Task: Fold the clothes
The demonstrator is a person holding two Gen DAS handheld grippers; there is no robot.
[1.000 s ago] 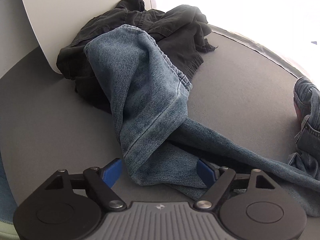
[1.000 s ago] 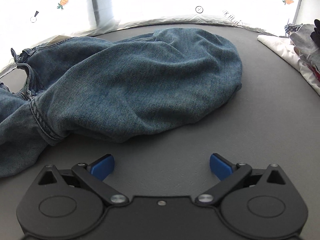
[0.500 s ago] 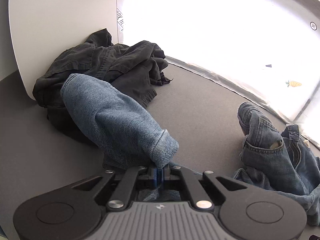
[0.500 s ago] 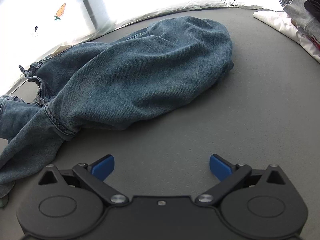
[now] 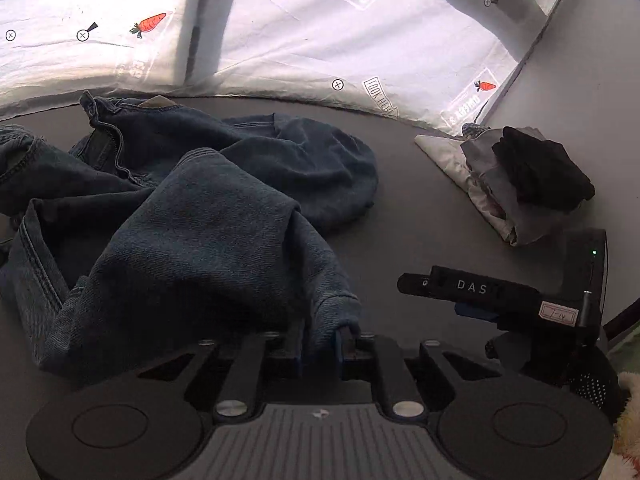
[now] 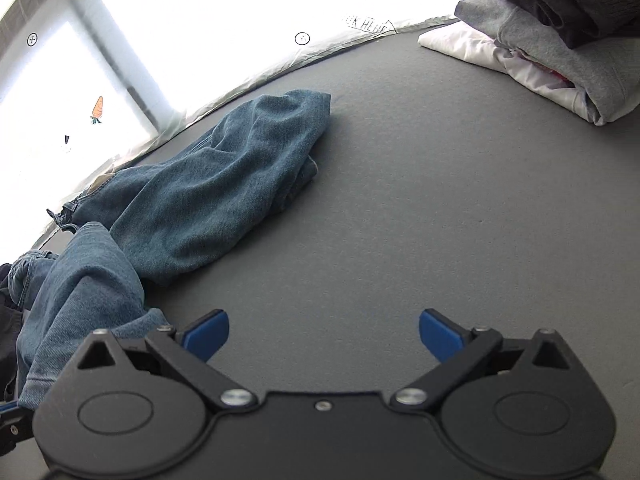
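A pair of blue jeans [image 5: 192, 240] lies crumpled on the grey table [image 5: 420, 216]. My left gripper [image 5: 320, 340] is shut on a jeans leg hem and holds it up, so the denim drapes down in front of the camera. The other leg [image 6: 240, 168] lies flat toward the back of the table. My right gripper [image 6: 322, 330] is open and empty, low over bare table, with the held leg [image 6: 80, 296] just to its left. In the left wrist view the right gripper [image 5: 500, 300] shows side-on at the right.
A stack of folded clothes [image 6: 560, 40], white, grey and black, sits at the back right; it also shows in the left wrist view [image 5: 520, 176]. A white printed backdrop [image 5: 320, 32] runs along the table's far edge.
My left gripper closed on the jeans leg hem, lifted it and swung right, away from the black garment pile. My right gripper drew back; the jeans lie farther off.
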